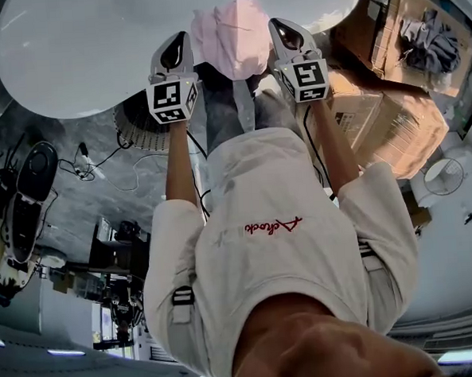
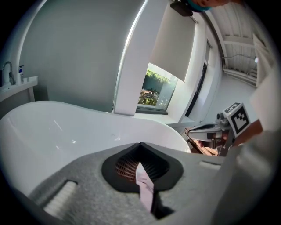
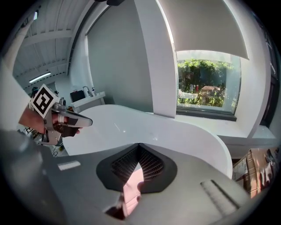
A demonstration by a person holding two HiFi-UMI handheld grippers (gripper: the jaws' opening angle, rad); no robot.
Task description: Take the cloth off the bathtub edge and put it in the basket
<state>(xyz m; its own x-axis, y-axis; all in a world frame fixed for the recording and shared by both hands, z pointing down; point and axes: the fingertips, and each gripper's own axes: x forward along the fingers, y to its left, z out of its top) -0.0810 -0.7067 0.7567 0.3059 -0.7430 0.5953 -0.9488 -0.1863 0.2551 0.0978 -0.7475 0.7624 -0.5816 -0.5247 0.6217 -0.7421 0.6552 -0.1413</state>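
As both jaw pairs sit pressed together, we log each as pinching the pink cloth (image 1: 231,36). L gripper (image 1: 175,45) has one side of it and R gripper (image 1: 287,31) the other, w/ the cloth bunched btw them in head view.

L gripper view: a narrow strip of the cloth (image 2: 145,189) is clamped in the closed jaws and runs from near the tips back toward the camera. R gripper view: same, w/ a wider pink fold (image 3: 129,189) btw the dark pads.

Cloth position: in head view it overlaps the rim of the white bathtub (image 1: 69,66). We cannot tell whether it touches the rim. In both gripper views the tub's curved rim lies beyond the jaw tips.

Each gripper shows in the other's view, marker cube facing the camera. Both are held out in front of the person's white shirt (image 1: 263,246) on bare forearms.

Other items:
- Ribbed round object (image 1: 136,122) just beside the L gripper's marker cube, partly hidden; we cannot tell if it is the basket.
- Cardboard boxes (image 1: 391,118) on the R side, w/ a small fan (image 1: 444,176) near them.
- Window (image 3: 206,83) behind the tub, greenery outside.
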